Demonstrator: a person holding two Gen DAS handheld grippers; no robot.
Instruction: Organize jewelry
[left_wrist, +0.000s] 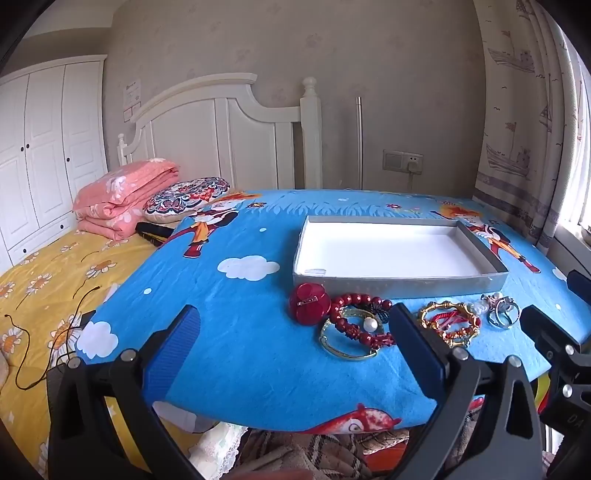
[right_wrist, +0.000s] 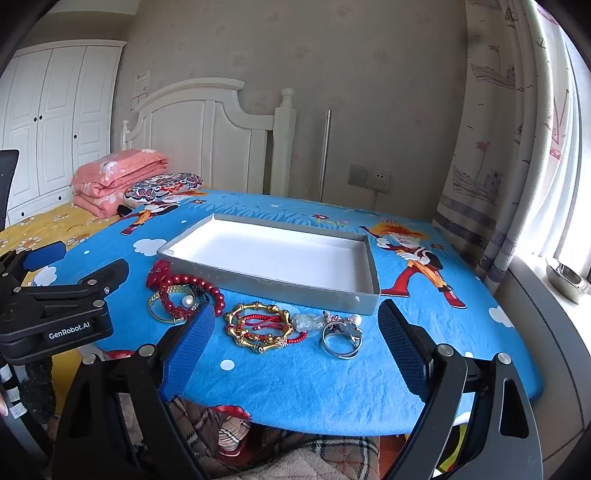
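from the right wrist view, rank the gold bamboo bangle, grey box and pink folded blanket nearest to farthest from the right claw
1. Gold bamboo bangle: nearest, on the blue cloth just ahead of the right claw, left of centre between its fingers.
2. Grey box: next, behind the jewelry at mid table, empty.
3. Pink folded blanket: farthest, on the bed at far left, beyond the table.

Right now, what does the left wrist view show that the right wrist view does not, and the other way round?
Only the left wrist view shows the black cord lying on the yellow bedsheet. Only the right wrist view shows the metal bowl on the windowsill and the GenRobot.AI label on the left gripper. Both show the empty grey tray, the red bead bracelet, the gold bangle, the silver ring and the blue cloth.
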